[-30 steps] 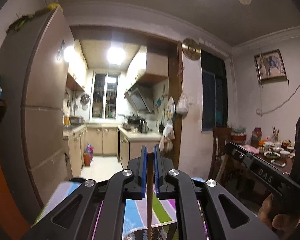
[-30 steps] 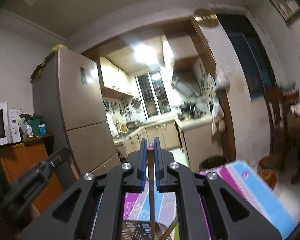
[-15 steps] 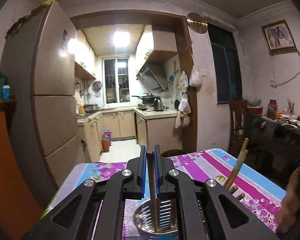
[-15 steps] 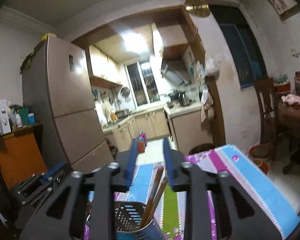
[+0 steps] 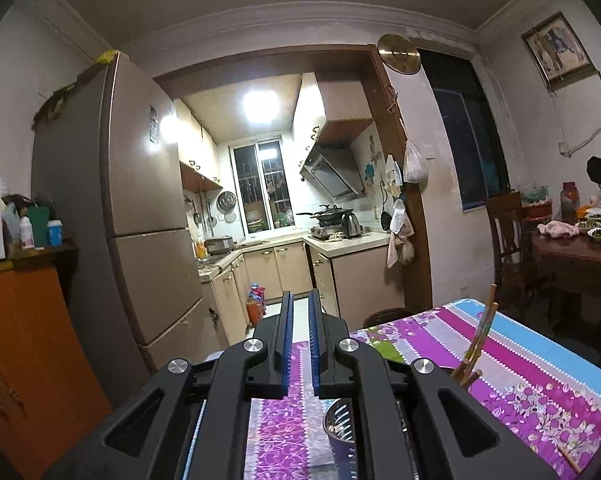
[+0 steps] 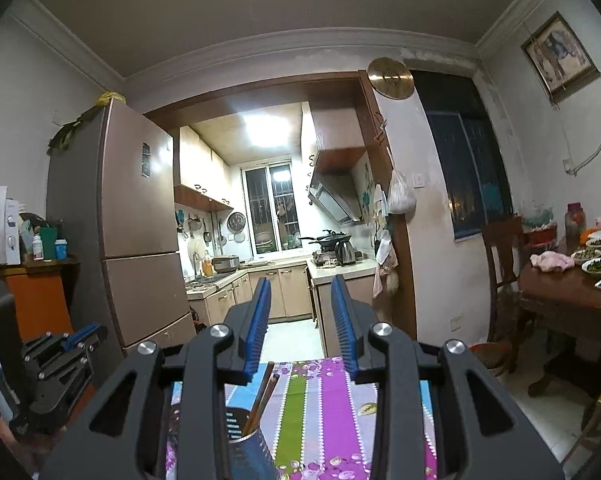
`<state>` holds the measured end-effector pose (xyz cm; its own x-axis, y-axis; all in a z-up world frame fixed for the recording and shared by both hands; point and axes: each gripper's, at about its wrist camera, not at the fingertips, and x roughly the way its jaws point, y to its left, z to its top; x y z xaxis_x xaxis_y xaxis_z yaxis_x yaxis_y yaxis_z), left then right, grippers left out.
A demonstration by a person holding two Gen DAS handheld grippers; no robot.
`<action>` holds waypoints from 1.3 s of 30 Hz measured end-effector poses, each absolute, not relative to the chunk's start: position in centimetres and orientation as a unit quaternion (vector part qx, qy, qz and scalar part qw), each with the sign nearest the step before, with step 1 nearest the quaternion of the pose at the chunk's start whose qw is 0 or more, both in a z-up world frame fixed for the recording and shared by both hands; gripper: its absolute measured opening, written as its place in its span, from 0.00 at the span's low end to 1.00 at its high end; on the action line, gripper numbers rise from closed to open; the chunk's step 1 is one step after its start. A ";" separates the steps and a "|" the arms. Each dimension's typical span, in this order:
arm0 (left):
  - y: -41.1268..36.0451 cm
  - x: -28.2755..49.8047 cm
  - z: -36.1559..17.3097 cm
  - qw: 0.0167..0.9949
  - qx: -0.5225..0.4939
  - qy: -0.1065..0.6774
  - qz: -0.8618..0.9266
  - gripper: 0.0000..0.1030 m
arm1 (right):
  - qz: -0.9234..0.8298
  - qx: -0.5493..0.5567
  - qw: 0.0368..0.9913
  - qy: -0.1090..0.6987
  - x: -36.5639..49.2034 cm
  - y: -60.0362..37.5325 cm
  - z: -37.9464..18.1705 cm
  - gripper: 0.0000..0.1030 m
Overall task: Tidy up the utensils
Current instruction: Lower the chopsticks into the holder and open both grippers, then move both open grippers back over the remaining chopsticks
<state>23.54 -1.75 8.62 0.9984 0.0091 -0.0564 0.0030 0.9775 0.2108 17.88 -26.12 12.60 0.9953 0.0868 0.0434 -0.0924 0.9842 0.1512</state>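
A perforated metal utensil holder (image 5: 340,426) stands on the striped purple tablecloth (image 5: 512,364), partly hidden by my left gripper's fingers. Wooden chopsticks (image 5: 480,340) stick up out of it to the right. My left gripper (image 5: 299,308) is above the holder, its jaws close together with a narrow gap and nothing between them. In the right wrist view the holder (image 6: 246,440) sits below my right gripper (image 6: 300,292), with the chopsticks (image 6: 262,396) leaning in it. The right gripper is open and empty. The left gripper (image 6: 60,356) shows at the lower left.
A tall fridge (image 5: 136,216) and an orange cabinet (image 5: 28,344) stand to the left. A kitchen doorway (image 5: 280,208) lies ahead. A dark dining table (image 6: 572,300) with bowls and a wooden chair (image 6: 500,272) stand at the right. The tablecloth's far edge (image 6: 324,360) is near.
Both grippers held a chopstick one second ago. Both chopsticks now stand in the holder. The right gripper opened wide and the left one parted slightly; both lifted away from the holder.
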 end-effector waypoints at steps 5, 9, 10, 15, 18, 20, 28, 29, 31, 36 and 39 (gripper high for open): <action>-2.4 21.2 9.0 0.992 0.126 0.013 0.011 0.08 | 0.059 0.064 0.996 -0.018 15.9 -25.5 12.6 0.32; -2.6 19.4 9.0 0.991 0.136 0.006 0.014 0.08 | 0.071 0.047 0.996 -0.017 14.6 -24.5 12.2 0.34; -2.7 19.1 9.1 0.990 0.139 0.004 0.016 0.08 | 0.073 0.042 0.996 -0.016 14.3 -24.1 12.0 0.36; -2.7 17.5 8.7 0.989 0.146 0.000 0.019 0.13 | 0.088 0.030 0.996 -0.005 13.2 -22.8 11.1 0.39; -2.5 16.8 8.4 0.989 0.144 0.002 0.019 0.18 | 0.093 0.020 0.995 0.008 12.8 -21.9 10.3 0.41; -2.6 16.5 8.2 0.988 0.153 0.002 0.024 0.18 | 0.096 0.016 0.995 0.013 12.6 -21.6 9.8 0.45; -1.2 14.9 7.3 0.987 0.154 0.022 0.026 0.20 | 0.102 0.007 0.994 0.039 11.2 -21.3 7.7 0.58; -0.5 14.4 7.0 0.988 0.148 0.031 0.023 0.24 | 0.102 0.005 0.994 0.043 11.0 -21.4 7.5 0.60; 0.8 13.3 6.4 0.989 0.140 0.043 0.022 0.31 | 0.100 -0.003 0.994 0.051 10.1 -21.7 6.8 0.62; 5.3 8.5 3.6 0.988 0.135 0.076 0.023 0.41 | 0.075 -0.039 0.993 0.077 7.6 -23.4 4.6 0.68; 7.2 6.0 1.6 0.984 0.140 0.105 0.025 0.41 | 0.057 -0.044 0.991 0.115 6.3 -24.7 2.6 0.69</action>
<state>6.04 7.24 1.64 0.9766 0.0796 -0.1998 -0.0207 0.9594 0.2812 6.25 -24.70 2.64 0.9671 0.1039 -0.2323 -0.1240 0.9896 -0.0733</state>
